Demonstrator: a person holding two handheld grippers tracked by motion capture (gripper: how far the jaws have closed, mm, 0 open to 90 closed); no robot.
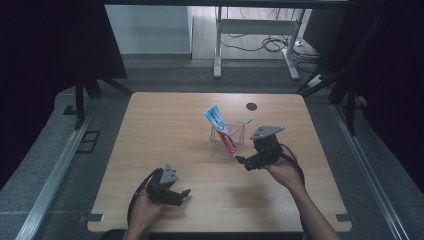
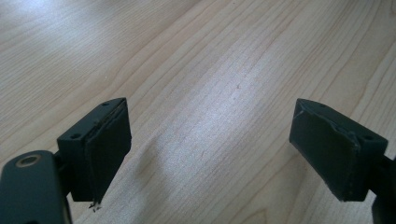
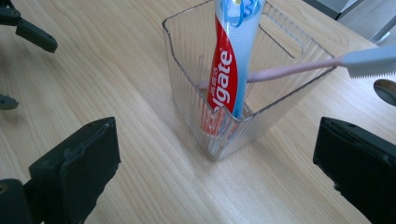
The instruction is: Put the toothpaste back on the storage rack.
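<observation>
A rectangular light-wood-grain table with rounded corners stood on a grey carpeted floor, flanked on each side by a pale metal rail. A small dark round grommet was set into the tabletop near its far edge. Black curtains closed off the left and right of the room; beyond the table stood the white metal legs of a desk frame, with loose black cables on the floor past it.

Right of the table's centre stood a clear ribbed plastic square cup, upright. A red, white and blue Colgate toothpaste tube leaned in it, its flat crimped end uppermost and tilted to the left in the high view. A pink-handled toothbrush with a pale blue-grey head lay slanted across the cup's rim, head protruding outside.

The black two-jaw right gripper, carrying a grey three-cornered plate, was held just beside the cup on its near right, jaws spread wide and holding nothing; in the right gripper view the cup stood between and beyond the jaws, apart from both.

The black two-jaw left gripper hung near the table's front edge, well apart from the cup, jaws likewise spread over bare wood.
</observation>
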